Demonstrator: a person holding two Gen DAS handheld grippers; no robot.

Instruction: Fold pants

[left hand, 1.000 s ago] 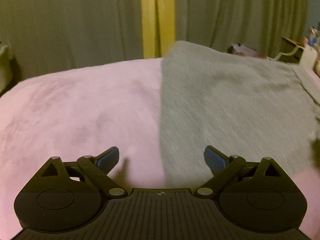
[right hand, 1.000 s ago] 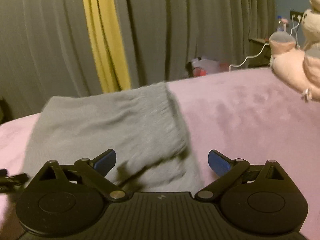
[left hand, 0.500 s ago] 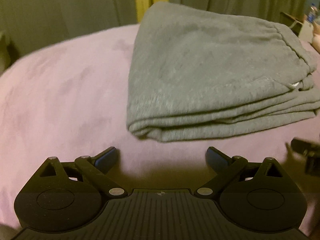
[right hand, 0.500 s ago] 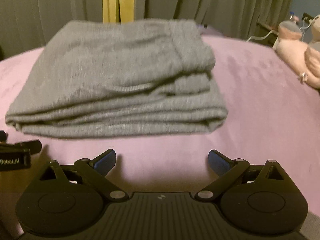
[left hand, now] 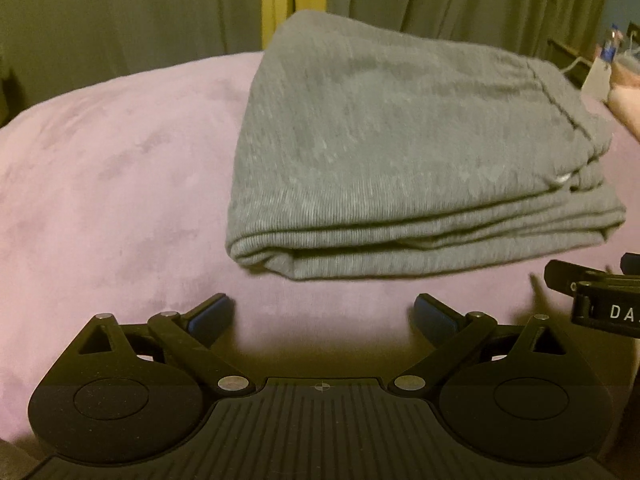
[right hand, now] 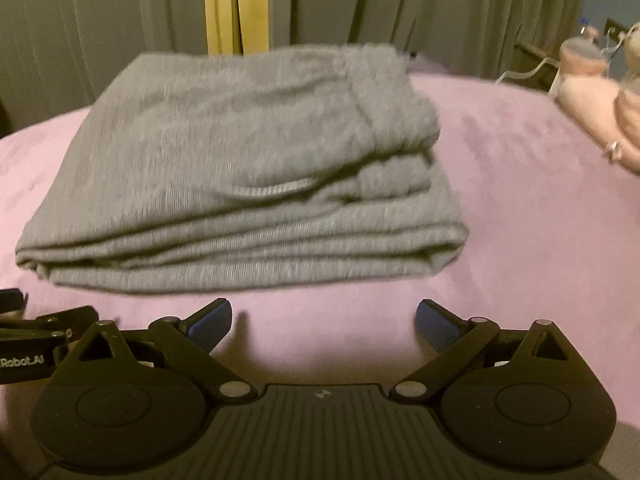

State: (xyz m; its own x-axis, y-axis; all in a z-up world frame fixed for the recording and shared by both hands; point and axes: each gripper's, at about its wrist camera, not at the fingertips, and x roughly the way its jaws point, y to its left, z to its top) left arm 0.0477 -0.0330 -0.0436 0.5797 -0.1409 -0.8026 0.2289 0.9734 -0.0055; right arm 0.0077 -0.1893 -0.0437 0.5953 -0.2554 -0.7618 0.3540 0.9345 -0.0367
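The grey pants (left hand: pixel 400 152) lie folded into a thick stack of several layers on the pink bed cover (left hand: pixel 112 184). They also show in the right wrist view (right hand: pixel 248 168). My left gripper (left hand: pixel 322 314) is open and empty, a short way in front of the stack's near left corner. My right gripper (right hand: pixel 324 318) is open and empty, just in front of the stack's near edge. Each gripper shows at the edge of the other's view: the right one (left hand: pixel 596 292) and the left one (right hand: pixel 36 340).
Grey curtains (right hand: pixel 400 4) with a yellow strip (right hand: pixel 236 4) hang behind the bed. A pink plush toy (right hand: pixel 596 100) lies on the bed at the far right. A small table with bottles and cables (left hand: pixel 600 56) stands beyond the bed's right side.
Both grippers have pulled back from the pants toward the near edge of the bed. The folded stack now lies fully in view, apart from both grippers.
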